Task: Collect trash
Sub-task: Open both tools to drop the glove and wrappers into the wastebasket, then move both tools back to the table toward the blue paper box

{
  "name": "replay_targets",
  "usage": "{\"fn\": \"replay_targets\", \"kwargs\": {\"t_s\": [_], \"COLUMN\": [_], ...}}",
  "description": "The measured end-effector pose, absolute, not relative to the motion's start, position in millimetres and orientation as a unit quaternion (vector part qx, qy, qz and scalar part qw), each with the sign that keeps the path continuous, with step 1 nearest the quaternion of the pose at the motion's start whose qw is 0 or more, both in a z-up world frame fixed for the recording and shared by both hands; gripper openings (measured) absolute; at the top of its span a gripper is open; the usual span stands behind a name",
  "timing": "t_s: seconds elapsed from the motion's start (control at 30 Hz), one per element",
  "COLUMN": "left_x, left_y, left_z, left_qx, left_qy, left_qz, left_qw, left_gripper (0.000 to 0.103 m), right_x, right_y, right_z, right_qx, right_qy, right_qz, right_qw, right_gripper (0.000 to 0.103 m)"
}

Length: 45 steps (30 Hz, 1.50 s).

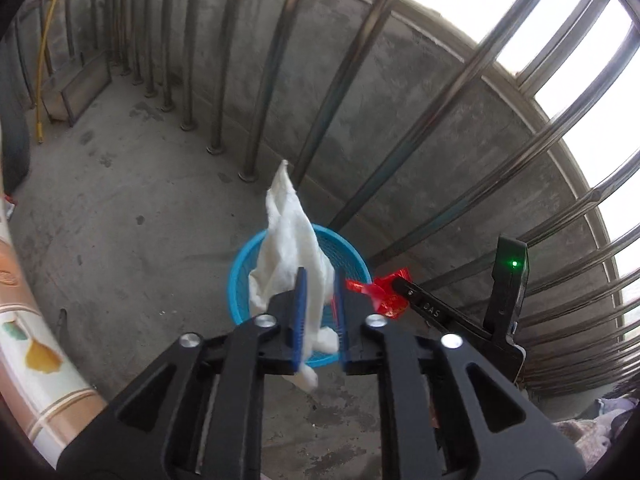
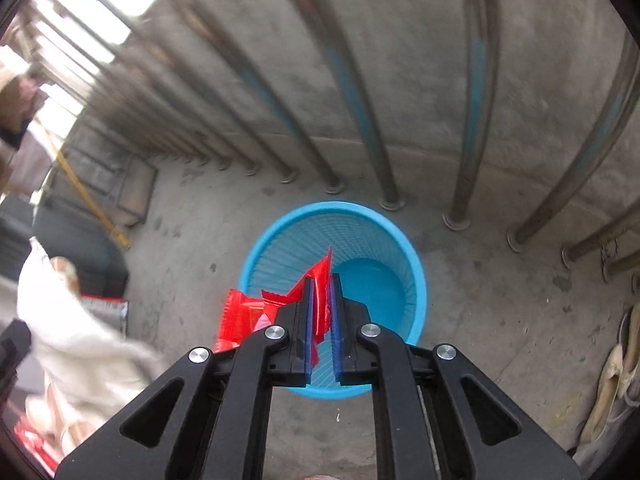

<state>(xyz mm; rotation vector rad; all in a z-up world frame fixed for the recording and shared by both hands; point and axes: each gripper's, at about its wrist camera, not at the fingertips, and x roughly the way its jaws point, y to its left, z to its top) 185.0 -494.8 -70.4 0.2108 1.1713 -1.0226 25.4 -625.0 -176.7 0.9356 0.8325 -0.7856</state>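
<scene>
My left gripper point(image 1: 319, 278) is over the round blue mesh bin point(image 1: 240, 280). A crumpled white tissue point(image 1: 288, 240) hangs between its blue pads, with a gap on the right side, so the grip is unclear. My right gripper point(image 2: 322, 280) holds a red plastic wrapper point(image 2: 240, 316) between nearly closed pads above the same blue bin point(image 2: 412, 276), whose bottom shows bare. The right gripper with the red wrapper point(image 1: 384, 292) also shows in the left wrist view, just right of the bin. The white tissue point(image 2: 68, 320) shows blurred at the left of the right wrist view.
The bin stands on a stained concrete floor point(image 1: 132, 208) beside a low concrete wall with steel railing bars point(image 1: 256, 92). A yellow pole point(image 1: 42, 76) and a box stand at the far end. A patterned cloth point(image 1: 36, 340) lies at the left. Pale shoes point(image 2: 616, 376) lie at the right.
</scene>
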Motion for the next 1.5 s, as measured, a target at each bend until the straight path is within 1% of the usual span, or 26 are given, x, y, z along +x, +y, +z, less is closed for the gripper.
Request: {"fn": "replay_targets", "kwargs": {"t_s": [0.03, 0.07, 0.1, 0.17, 0.2, 0.23, 0.27, 0.4, 0.43, 0.5, 0.67, 0.7, 0.73, 0.83, 0.93, 1.13, 1.23, 1.4, 1.5], "left_x": [185.5, 185.7, 185.4, 184.1, 182.7, 182.6, 182.1, 177.5, 175.9, 172.7, 161.0, 157.4, 154.7, 144.3, 132.7, 106.8, 96.3, 82.0, 81.2], "left_y": [-504.0, -509.9, -513.4, -514.2, -512.0, -508.3, -503.1, -484.2, -477.7, -463.6, -407.1, -391.7, -377.2, -329.3, -282.9, -188.3, -138.0, -50.9, -0.2], "left_z": [-82.3, -90.6, -95.8, -99.1, -97.6, -96.1, -93.2, -75.9, -70.0, -58.5, -16.2, -7.7, -1.5, 15.6, 29.9, 55.2, 61.3, 67.3, 66.4], "left_qx": [0.100, 0.103, 0.102, 0.094, 0.091, 0.090, 0.093, 0.107, 0.108, 0.105, 0.093, 0.086, 0.078, 0.054, 0.042, 0.037, 0.017, -0.011, -0.035], "left_qy": [0.543, 0.551, 0.554, 0.556, 0.554, 0.550, 0.543, 0.505, 0.496, 0.481, 0.446, 0.435, 0.428, 0.411, 0.398, 0.362, 0.344, 0.313, 0.308], "left_qz": [-0.452, -0.445, -0.441, -0.440, -0.443, -0.449, -0.455, -0.466, -0.467, -0.469, -0.481, -0.482, -0.481, -0.473, -0.457, -0.412, -0.392, -0.333, -0.281], "left_qw": [0.701, 0.698, 0.698, 0.699, 0.699, 0.698, 0.700, 0.719, 0.724, 0.733, 0.749, 0.756, 0.761, 0.778, 0.794, 0.835, 0.853, 0.890, 0.908], "left_gripper": [0.038, 0.039, 0.039, 0.042, 0.046, 0.048, 0.050, 0.062, 0.065, 0.067, 0.073, 0.078, 0.083, 0.084, 0.086, 0.090, 0.091, 0.091, 0.091], "right_x": [25.2, 23.7, 20.5, 16.3, 14.9, 14.6, 14.5, 12.7, 12.7, 14.1, 18.6, 19.1, 19.5, 22.0, 28.8, 39.4, 38.8, 45.9, 60.5], "right_y": [-632.5, -638.2, -642.2, -645.4, -642.7, -640.1, -637.9, -628.6, -624.0, -614.6, -573.4, -562.5, -551.9, -518.5, -485.0, -414.2, -379.7, -330.1, -285.5], "right_z": [-189.1, -201.1, -211.9, -222.6, -225.0, -226.0, -226.3, -217.3, -212.6, -195.6, -141.6, -130.0, -119.1, -88.2, -61.5, -17.1, 2.8, 30.4, 41.3], "right_qx": [0.437, 0.447, 0.457, 0.469, 0.469, 0.467, 0.462, 0.432, 0.423, 0.397, 0.291, 0.268, 0.246, 0.174, 0.108, -0.018, -0.034, -0.013, -0.009], "right_qy": [0.384, 0.391, 0.396, 0.393, 0.392, 0.394, 0.396, 0.401, 0.401, 0.399, 0.392, 0.387, 0.382, 0.367, 0.368, 0.341, 0.320, 0.297, 0.294], "right_qz": [-0.365, -0.369, -0.375, -0.385, -0.382, -0.379, -0.376, -0.366, -0.364, -0.361, -0.366, -0.368, -0.370, -0.373, -0.389, -0.340, -0.292, -0.200, -0.158], "right_qw": [0.727, 0.715, 0.703, 0.691, 0.693, 0.695, 0.699, 0.720, 0.727, 0.743, 0.792, 0.802, 0.811, 0.834, 0.838, 0.876, 0.901, 0.934, 0.943], "right_gripper": [0.022, 0.037, 0.043, 0.046, 0.048, 0.052, 0.055, 0.063, 0.064, 0.074, 0.091, 0.095, 0.097, 0.097, 0.097, 0.097, 0.097, 0.097, 0.097]}}
